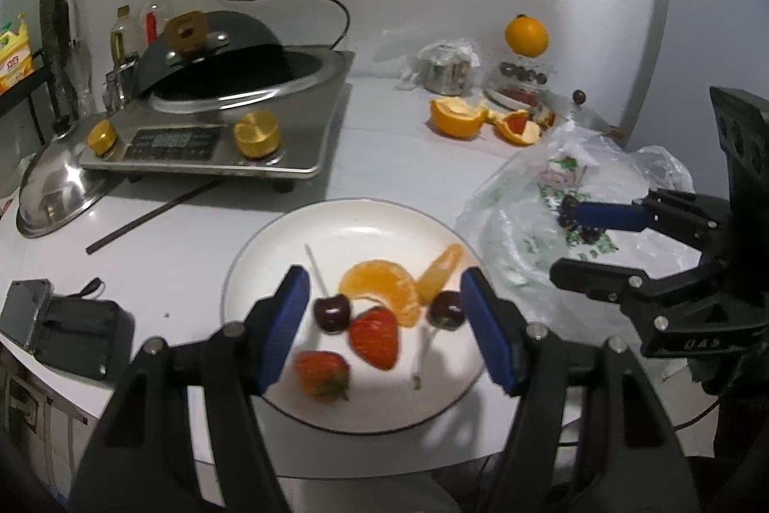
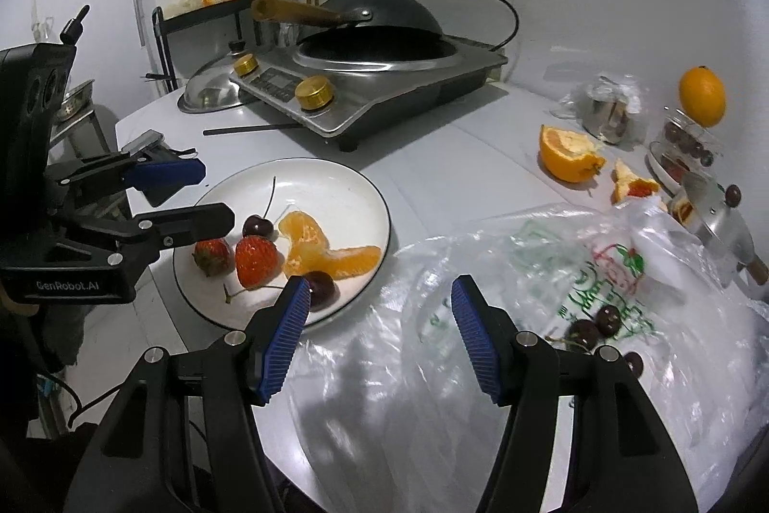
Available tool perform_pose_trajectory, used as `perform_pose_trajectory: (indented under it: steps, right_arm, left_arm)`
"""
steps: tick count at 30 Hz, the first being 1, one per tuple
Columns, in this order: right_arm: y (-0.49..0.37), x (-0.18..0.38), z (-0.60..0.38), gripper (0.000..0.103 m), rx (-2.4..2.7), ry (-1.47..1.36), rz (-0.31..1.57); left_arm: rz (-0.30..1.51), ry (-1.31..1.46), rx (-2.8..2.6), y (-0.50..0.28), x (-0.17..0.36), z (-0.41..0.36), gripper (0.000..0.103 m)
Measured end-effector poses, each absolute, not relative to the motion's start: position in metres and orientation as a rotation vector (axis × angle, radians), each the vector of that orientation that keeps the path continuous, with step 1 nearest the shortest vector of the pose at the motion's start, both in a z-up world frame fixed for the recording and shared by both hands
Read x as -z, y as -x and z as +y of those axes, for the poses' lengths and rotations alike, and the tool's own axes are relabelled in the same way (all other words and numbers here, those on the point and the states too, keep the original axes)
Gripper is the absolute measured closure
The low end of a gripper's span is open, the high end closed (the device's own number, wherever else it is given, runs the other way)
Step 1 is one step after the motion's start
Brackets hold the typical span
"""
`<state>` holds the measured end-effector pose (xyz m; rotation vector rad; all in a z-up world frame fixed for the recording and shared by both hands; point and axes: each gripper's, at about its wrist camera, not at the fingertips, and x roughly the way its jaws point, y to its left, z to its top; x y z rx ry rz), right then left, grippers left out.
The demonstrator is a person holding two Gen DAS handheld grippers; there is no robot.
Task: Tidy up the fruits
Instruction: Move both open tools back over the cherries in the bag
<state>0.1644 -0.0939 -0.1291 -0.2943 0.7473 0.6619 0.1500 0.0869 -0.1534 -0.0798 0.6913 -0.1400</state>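
A white plate (image 1: 375, 224) (image 2: 327, 186) holds two dark cherries (image 1: 331, 313) (image 2: 258, 226), two strawberries (image 1: 375, 335) (image 2: 257, 260) and peeled orange segments (image 1: 384, 287) (image 2: 307, 241). My left gripper (image 1: 384, 296) (image 2: 216, 195) hangs open just above the plate's fruit, with nothing between its blue pads. To the right of the plate, my right gripper (image 2: 379, 296) (image 1: 572, 243) is open and empty over a crumpled clear plastic bag (image 2: 528, 272) (image 1: 552, 195). A few more cherries (image 2: 596, 323) lie on that bag.
An induction cooker (image 1: 216, 143) with a tilted black wok (image 2: 375, 18) stands behind the plate, a steel lid (image 1: 53, 195) beside it. At the back right are a whole orange (image 2: 701, 94), orange peel halves (image 2: 567, 157) and a fruit container (image 2: 682, 147). A black rod (image 1: 149, 219) lies near the cooker.
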Motion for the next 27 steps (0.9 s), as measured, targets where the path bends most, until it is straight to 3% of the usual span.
perform_pose_trajectory:
  steps: [27]
  right_arm:
    - [-0.161,0.131,-0.19,0.038,-0.573,0.192,0.732]
  left_arm:
    - [0.712,-0.005,0.231,-0.155,0.144,-0.004,0.035]
